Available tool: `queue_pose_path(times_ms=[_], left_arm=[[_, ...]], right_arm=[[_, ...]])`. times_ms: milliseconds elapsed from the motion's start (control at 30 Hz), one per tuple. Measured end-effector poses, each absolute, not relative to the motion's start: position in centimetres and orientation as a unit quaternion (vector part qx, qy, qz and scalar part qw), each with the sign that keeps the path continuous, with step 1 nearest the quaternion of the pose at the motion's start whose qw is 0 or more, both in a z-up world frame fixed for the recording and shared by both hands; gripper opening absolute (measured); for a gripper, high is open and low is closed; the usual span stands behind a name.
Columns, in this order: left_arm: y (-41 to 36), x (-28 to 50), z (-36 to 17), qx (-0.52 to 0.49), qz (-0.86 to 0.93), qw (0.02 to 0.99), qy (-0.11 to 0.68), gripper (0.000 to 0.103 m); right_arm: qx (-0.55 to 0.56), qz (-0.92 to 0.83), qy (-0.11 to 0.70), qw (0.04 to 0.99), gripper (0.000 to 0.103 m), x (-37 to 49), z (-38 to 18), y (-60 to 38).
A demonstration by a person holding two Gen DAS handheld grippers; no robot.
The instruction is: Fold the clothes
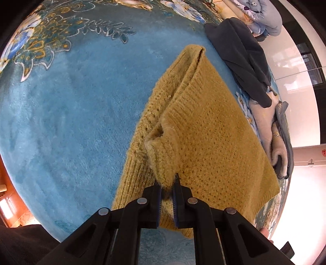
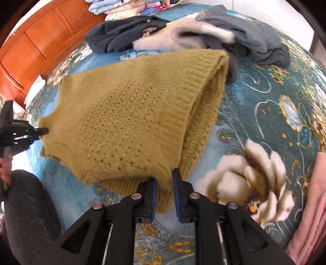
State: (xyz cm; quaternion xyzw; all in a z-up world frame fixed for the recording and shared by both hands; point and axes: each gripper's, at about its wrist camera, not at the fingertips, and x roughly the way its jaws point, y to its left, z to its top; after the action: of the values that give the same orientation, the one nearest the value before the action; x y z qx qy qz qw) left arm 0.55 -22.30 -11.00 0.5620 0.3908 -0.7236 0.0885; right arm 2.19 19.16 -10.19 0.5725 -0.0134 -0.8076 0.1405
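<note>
A mustard-yellow knit sweater is held up above a blue floral blanket; it fills the middle of the right wrist view. My left gripper is shut on one near corner of the sweater. My right gripper is shut on the other near corner. The left gripper also shows at the left edge of the right wrist view, pinching the knit. The sweater is doubled over, with its far fold hanging toward the blanket.
A heap of dark grey, cream and grey-blue clothes lies on the bed beyond the sweater; it shows in the left wrist view. An orange wooden headboard, folded bedding and a pink cloth are around.
</note>
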Motion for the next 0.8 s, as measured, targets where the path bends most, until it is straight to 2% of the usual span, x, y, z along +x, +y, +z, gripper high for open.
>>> queue_pose_path(times_ms=[100,167,233,367,467,500,533,567,700,800], left_arm=[[-22.8,0.4,-11.3,0.562,-0.72,0.082,0.4,0.01],[-23.1,0.5,-11.4,0.567,-0.714,0.081,0.403,0.011],[-23.2,0.5,-11.4,0.57,-0.713,0.081,0.401,0.011],[-23.3,0.5,-11.5,0.57,-0.713,0.082,0.4,0.012],[-23.5,0.3,-12.0,0.572,-0.707,0.085,0.407,0.012],[-23.5,0.2,-11.9,0.57,-0.709,0.085,0.406,0.012],[-23.5,0.0,-11.8,0.568,-0.712,0.086,0.404,0.013],[-23.5,-0.1,-11.7,0.566,-0.714,0.086,0.403,0.013],[-23.5,-0.8,-11.4,0.559,-0.723,0.088,0.397,0.01],[-23.2,-0.6,-9.5,0.519,-0.758,0.069,0.389,0.01]], right_arm=[[0.577,-0.801,-0.051,0.149,0.025,3.3,-10.0,20.3],[0.585,-0.783,-0.121,0.174,0.04,3.7,-10.8,20.8],[0.581,-0.769,-0.194,0.185,0.047,3.6,-11.8,21.2],[0.555,-0.738,-0.342,0.175,0.049,3.0,-13.7,22.0],[0.532,-0.716,-0.424,0.155,0.049,2.2,-14.4,22.7],[0.534,-0.71,-0.436,0.14,0.048,2.1,-14.5,22.8],[0.544,-0.701,-0.444,0.124,0.039,1.7,-14.8,22.7],[0.558,-0.689,-0.451,0.108,0.017,1.3,-15.2,22.6],[0.578,-0.665,-0.467,0.078,0.014,-1.1,-14.6,22.4],[0.544,-0.71,-0.43,0.123,0.013,-3.7,-10.2,21.9]])
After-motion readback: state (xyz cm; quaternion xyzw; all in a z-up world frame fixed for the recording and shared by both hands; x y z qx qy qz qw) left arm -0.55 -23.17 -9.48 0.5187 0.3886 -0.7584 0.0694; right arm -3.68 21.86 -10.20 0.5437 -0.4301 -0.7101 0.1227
